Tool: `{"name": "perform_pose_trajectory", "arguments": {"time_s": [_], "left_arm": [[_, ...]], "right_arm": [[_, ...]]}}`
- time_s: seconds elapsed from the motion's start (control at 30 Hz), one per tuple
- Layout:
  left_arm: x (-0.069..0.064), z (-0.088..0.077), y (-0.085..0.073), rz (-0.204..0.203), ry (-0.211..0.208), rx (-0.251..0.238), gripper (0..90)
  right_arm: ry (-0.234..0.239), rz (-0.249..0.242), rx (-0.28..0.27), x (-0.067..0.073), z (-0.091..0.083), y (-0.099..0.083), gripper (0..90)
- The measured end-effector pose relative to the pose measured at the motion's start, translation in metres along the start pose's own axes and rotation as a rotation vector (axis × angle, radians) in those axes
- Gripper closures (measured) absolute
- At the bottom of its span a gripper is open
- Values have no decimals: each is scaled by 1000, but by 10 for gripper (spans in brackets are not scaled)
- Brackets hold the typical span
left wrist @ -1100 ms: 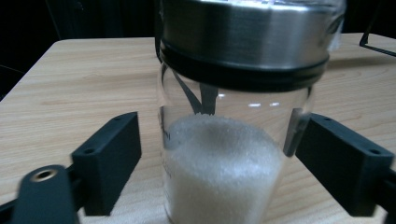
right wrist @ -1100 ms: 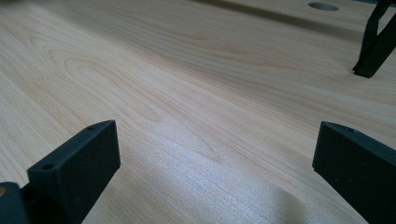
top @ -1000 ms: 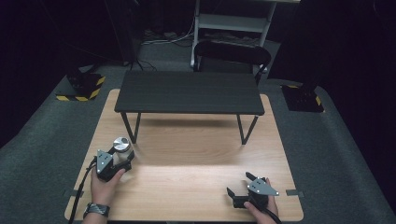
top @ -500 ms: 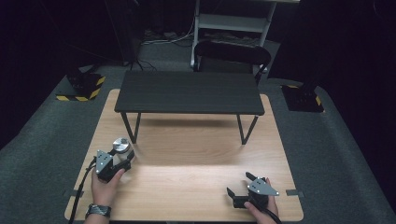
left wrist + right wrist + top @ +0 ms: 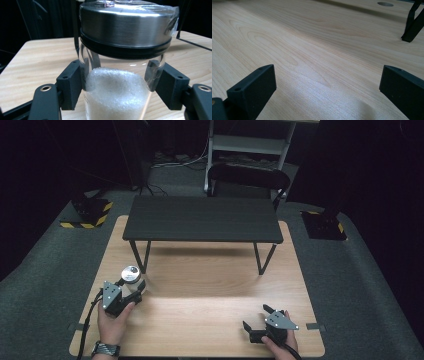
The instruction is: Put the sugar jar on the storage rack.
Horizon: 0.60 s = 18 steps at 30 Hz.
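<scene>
Jar (image 5: 117, 82) upright — lid up (left gripper (image 5: 117, 87) clamping).

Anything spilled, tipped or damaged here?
Nothing stands out. The jar stands upright with its metal lid on, between the left gripper jaws; no grains on the wooden table. The right gripper rests open.

The jar (image 5: 125, 62)'s base, perhaps resting on the table, is cut off.
</scene>
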State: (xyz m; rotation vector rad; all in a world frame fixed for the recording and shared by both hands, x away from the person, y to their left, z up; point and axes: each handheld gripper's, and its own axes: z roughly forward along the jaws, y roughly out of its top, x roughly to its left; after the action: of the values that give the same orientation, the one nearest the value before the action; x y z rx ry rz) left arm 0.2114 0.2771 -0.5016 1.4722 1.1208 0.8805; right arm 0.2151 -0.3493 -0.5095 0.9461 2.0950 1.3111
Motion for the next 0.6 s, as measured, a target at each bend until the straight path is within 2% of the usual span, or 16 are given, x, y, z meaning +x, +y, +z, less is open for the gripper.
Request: {"name": "perform_pose_trajectory", "arguments": {"time_s": [0.23, 0.27, 0.37, 0.6], "left_arm": [[-16, -2, 24, 24, -34, -13, 302], [-16, -2, 24, 24, -34, -13, 303], [-24, -1, 37, 16, -58, -24, 303], [-41, 1, 61, 18, -81, -53, 303]], "right_arm": [[0, 0, 0, 0, 0, 0, 7], [0, 0, 0, 0, 0, 0, 7], [1, -2, -2, 0, 0, 0, 7], [2, -4, -3, 0, 0, -1, 7]]}}
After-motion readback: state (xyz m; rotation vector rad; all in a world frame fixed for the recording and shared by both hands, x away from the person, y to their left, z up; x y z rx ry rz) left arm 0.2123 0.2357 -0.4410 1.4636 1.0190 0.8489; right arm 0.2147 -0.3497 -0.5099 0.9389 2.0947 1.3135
